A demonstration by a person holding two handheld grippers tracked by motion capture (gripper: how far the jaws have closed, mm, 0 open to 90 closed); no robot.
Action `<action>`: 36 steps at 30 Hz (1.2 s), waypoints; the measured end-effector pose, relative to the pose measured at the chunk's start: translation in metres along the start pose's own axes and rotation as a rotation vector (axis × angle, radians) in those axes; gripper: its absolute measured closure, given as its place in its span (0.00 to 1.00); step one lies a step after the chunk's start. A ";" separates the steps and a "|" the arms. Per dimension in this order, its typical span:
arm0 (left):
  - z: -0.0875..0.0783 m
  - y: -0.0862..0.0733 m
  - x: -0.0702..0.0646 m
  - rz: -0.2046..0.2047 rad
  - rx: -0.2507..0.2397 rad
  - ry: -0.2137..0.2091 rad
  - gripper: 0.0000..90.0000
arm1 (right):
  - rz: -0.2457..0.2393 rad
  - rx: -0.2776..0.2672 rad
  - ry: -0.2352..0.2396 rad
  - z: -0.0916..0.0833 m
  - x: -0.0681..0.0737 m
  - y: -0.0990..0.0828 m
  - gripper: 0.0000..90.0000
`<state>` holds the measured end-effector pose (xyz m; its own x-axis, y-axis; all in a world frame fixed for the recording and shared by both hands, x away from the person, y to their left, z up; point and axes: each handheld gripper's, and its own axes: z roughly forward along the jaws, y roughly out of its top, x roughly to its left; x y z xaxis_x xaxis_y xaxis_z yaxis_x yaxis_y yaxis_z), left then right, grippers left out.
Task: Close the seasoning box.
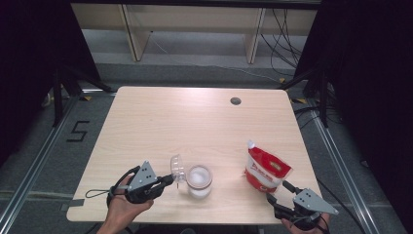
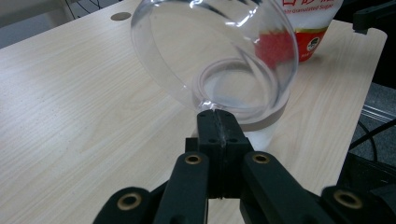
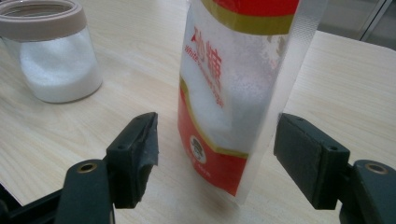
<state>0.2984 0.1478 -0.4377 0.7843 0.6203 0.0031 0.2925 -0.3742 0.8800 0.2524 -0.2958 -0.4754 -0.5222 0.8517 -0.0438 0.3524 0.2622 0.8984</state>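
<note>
A clear domed lid (image 1: 178, 167) (image 2: 212, 51) is pinched at its rim by my left gripper (image 1: 169, 180) (image 2: 217, 122), whose jaws are shut on it. The lid tilts just left of an open glass jar (image 1: 199, 181) (image 3: 51, 56) with a tan collar, part full of white sugar. A red and white sugar pouch (image 1: 265, 169) (image 3: 238, 88) stands upright at the right front of the table. My right gripper (image 1: 280, 192) (image 3: 217, 154) is open, its jaws on either side of the pouch's lower part without touching it.
The pale wooden table (image 1: 195, 122) has a round cable hole (image 1: 235, 101) near its far edge. Beyond it stand wooden table legs and loose cables on the floor. Both hands are near the front edge.
</note>
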 end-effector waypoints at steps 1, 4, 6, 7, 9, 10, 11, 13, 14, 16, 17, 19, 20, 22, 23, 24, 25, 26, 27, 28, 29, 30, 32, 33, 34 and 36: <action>0.000 0.000 0.000 0.010 0.003 0.002 0.99 | 0.000 0.000 0.001 0.000 0.000 0.000 0.35; 0.000 0.001 0.000 0.012 0.007 0.000 0.99 | -0.005 -0.001 -0.001 0.001 0.000 0.000 0.35; 0.000 0.001 0.000 0.014 0.006 0.001 0.99 | -0.009 0.001 0.000 0.001 0.000 0.000 0.35; 0.000 0.002 0.000 0.019 0.002 -0.004 0.99 | -0.012 0.001 0.000 0.001 0.000 0.000 0.35; 0.001 0.003 0.000 0.014 -0.003 -0.006 0.99 | -0.008 0.002 -0.001 0.001 0.000 0.000 0.35; 0.001 0.003 -0.001 0.012 0.001 -0.011 0.99 | -0.007 0.002 -0.001 0.001 0.000 0.000 0.35; 0.001 0.004 -0.001 0.020 -0.004 -0.006 0.99 | -0.007 0.002 0.000 0.001 0.000 0.000 0.35; 0.002 0.005 -0.002 0.022 -0.005 -0.011 0.99 | -0.010 0.000 0.003 0.001 0.001 0.000 0.35; 0.003 0.005 -0.003 0.004 -0.006 -0.009 0.99 | -0.004 0.003 0.006 0.001 0.001 0.000 0.35; 0.003 0.006 -0.003 0.017 -0.003 -0.009 0.99 | -0.009 0.000 0.004 0.001 0.001 0.000 0.35; 0.004 0.006 -0.004 0.013 -0.003 -0.012 0.99 | -0.011 0.003 0.002 0.001 0.000 0.000 0.35; 0.005 0.008 -0.004 0.034 -0.005 -0.024 0.99 | -0.011 0.002 0.000 0.001 0.000 0.000 0.35; 0.006 0.008 -0.004 0.030 -0.001 -0.026 0.99 | -0.013 0.001 0.001 0.001 0.000 0.000 0.35; 0.007 0.008 -0.006 0.016 -0.005 -0.025 0.99 | -0.011 0.003 0.001 0.001 0.000 0.000 0.35; 0.007 0.009 -0.005 0.031 -0.005 -0.026 0.99 | -0.010 0.002 0.002 0.001 0.000 0.000 0.35; 0.007 0.010 -0.006 0.026 -0.007 -0.026 0.98 | -0.005 0.005 0.006 0.001 0.001 0.000 0.35; 0.008 0.011 -0.006 0.014 -0.017 -0.039 0.98 | -0.005 0.006 0.008 0.001 0.001 0.000 0.35; 0.007 0.012 -0.005 0.026 -0.013 -0.035 0.96 | -0.009 0.006 0.006 0.001 0.001 0.000 0.35; 0.007 0.013 -0.006 0.015 -0.011 -0.042 0.94 | -0.009 0.004 0.007 0.002 0.001 0.000 0.35; 0.006 0.012 -0.007 0.012 -0.016 -0.042 0.90 | -0.006 0.004 0.012 0.001 0.001 0.000 0.35; 0.006 0.012 -0.007 0.003 -0.018 -0.048 0.87 | -0.014 0.002 0.015 0.001 0.001 0.000 0.35; 0.004 0.011 -0.007 0.010 -0.021 -0.043 0.85 | -0.001 0.004 0.013 0.001 0.002 0.000 0.35; 0.002 0.009 -0.006 0.014 -0.035 -0.040 0.76 | -0.006 0.004 0.011 0.001 0.001 0.000 0.35; 0.000 0.007 -0.006 0.005 -0.025 -0.043 0.75 | -0.011 0.003 0.010 0.002 0.001 0.000 0.34; 0.000 0.006 -0.005 0.023 -0.023 -0.041 0.72 | -0.012 0.004 0.010 0.002 0.001 0.000 0.34; 0.000 0.002 -0.005 -0.009 -0.017 -0.034 0.63 | -0.006 0.004 0.008 0.001 0.001 0.000 0.34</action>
<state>0.2946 0.1437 -0.4355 0.7997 0.6000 -0.0204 0.2906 -0.3572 0.8877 0.2526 -0.2942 -0.4760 -0.5302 0.8467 -0.0457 0.3523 0.2690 0.8964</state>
